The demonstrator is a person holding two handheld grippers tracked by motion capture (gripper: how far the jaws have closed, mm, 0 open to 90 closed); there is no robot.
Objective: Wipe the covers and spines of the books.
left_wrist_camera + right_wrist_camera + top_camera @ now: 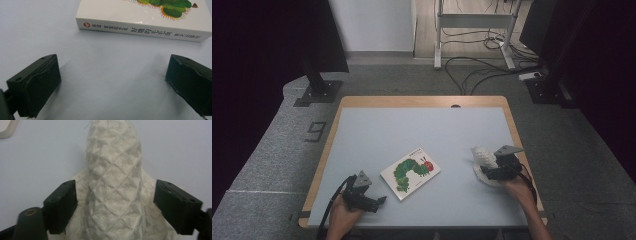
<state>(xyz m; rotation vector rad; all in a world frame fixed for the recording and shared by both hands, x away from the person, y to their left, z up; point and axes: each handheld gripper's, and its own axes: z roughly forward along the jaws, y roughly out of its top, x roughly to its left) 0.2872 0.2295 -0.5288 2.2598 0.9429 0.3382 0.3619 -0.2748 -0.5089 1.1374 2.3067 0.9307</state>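
High view: a pale grey counter point(422, 130) with a wooden edge is seen from above. The left tongs point(381, 200) are held in the person's left hand point(343, 214) at the near left corner, lying low over the counter and pointing right toward a picture book point(411, 173). The book lies flat near the middle of the near half, white cover up, with a green caterpillar printed on it, and is turned at an angle to the counter's edge. The right tongs point(478, 164) are held in the right hand point(518, 189) at the near right. A white quilted cloth point(484, 157) lies bunched on the counter directly at these tongs, well apart from the book.

Left gripper view: the left tongs point(112, 77) are released, with both black jaws standing wide apart over bare counter point(37, 30). Nothing is between them. The book point(142, 22) lies just beyond the jaw tips, its spine with printed characters facing the camera; no contact is observed.

Right gripper view: the right tongs point(115, 202) are released. The cloth point(113, 185), with a diamond-stitched texture, rises as a ridge between the two jaws. A gap is visible between each pad and the ridge, so the cloth is not clamped. The lower folds spread out beneath both jaws. A pale corner of the book point(6, 128) is noted at the far left.
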